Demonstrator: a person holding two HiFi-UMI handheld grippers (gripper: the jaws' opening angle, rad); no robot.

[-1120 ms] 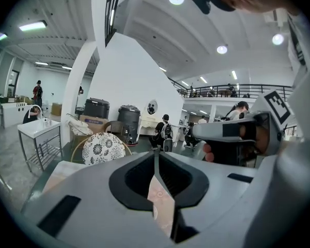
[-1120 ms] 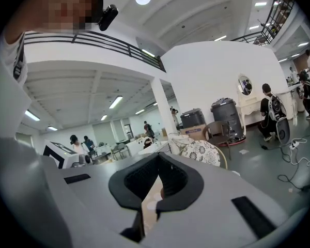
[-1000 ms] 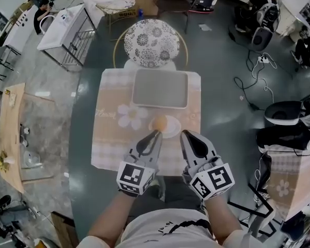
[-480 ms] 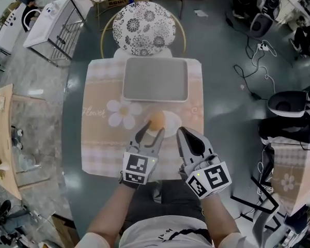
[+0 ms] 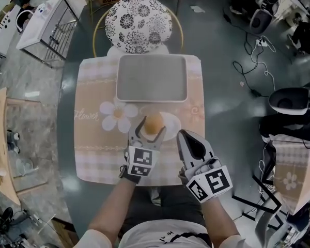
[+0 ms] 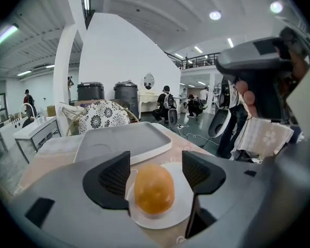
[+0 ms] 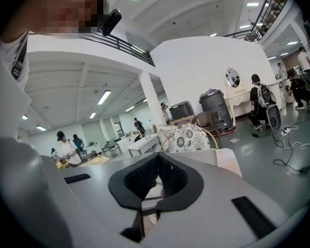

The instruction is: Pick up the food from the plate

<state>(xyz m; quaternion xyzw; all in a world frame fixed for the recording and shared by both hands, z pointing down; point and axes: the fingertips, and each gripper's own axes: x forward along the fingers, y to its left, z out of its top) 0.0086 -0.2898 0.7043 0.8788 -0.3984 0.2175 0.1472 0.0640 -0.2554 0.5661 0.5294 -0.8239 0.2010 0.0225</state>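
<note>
An orange-brown rounded piece of food (image 5: pixel 154 122) (image 6: pixel 154 189) lies on a small white plate (image 5: pixel 171 124) (image 6: pixel 184 208) on the beige placemat. My left gripper (image 5: pixel 151 129) (image 6: pixel 155 164) is down at the plate. Its jaws have just been opening and now stand one on each side of the food, with a gap between the pads and the food. My right gripper (image 5: pixel 187 137) (image 7: pixel 157 165) hovers just right of the plate, at its near edge, with its jaws pressed together and nothing between them.
A grey rectangular tray (image 5: pixel 152 77) (image 6: pixel 124 143) lies just beyond the plate on the placemat (image 5: pixel 93 138). The placemat covers the middle of a dark round table (image 5: pixel 222 112). A chair with a flowered cushion (image 5: pixel 138 25) stands at the far side.
My left gripper has come forward and down to the plate, and its jaws went from shut to spread around the food. The right gripper has sunk a little beside it.
</note>
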